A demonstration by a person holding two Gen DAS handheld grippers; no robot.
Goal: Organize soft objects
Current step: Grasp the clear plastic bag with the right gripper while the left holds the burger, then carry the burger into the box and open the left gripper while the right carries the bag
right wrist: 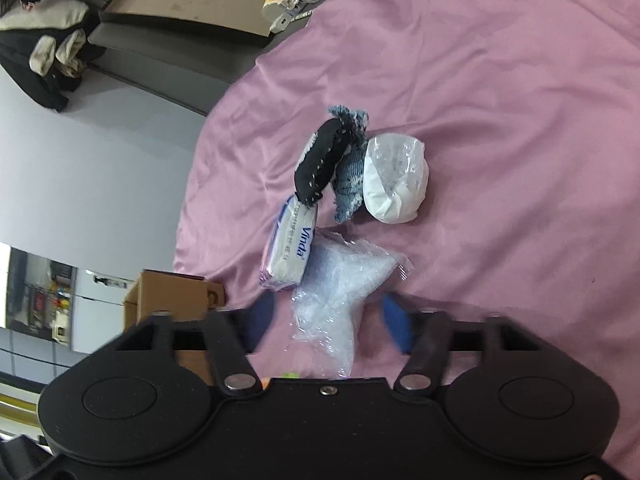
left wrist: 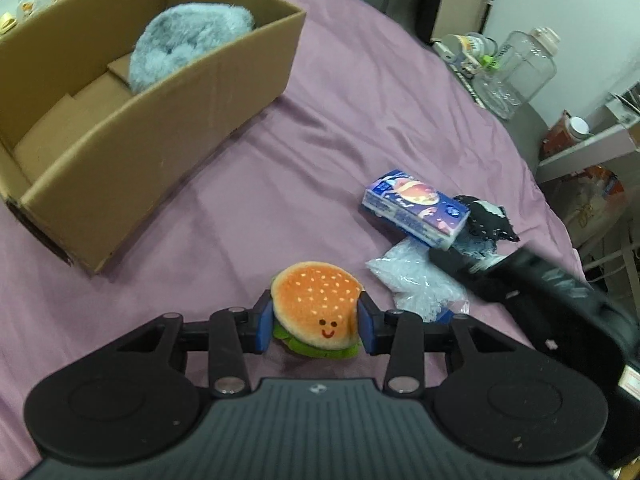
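Left gripper (left wrist: 316, 322) jaws pinching plush smiley burger (left wrist: 316, 314), right gripper (right wrist: 326, 318) jaws flanking crinkly clear bag (right wrist: 340, 292), contact unclear, "Vinda" tissue pack (right wrist: 290, 250) just beyond, ahead-left.

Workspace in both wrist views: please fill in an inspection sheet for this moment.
Surface: pink sheet, wrinkled.
Job's things: burger plush between the left claw's pads; grey fluffy cushion inside the cardboard box; clear bubble-wrap bag, tissue pack, black-and-blue cloth and white bag clustered together on the sheet.
Clutter: clear plastic jar and small items beyond the sheet's edge.
Grippers: left claw shut on the burger plush; right claw straddles the bubble-wrap bag, pads blurred, grip unclear.
Cables: nothing seen.
Surroundings: dark clothes on the floor.
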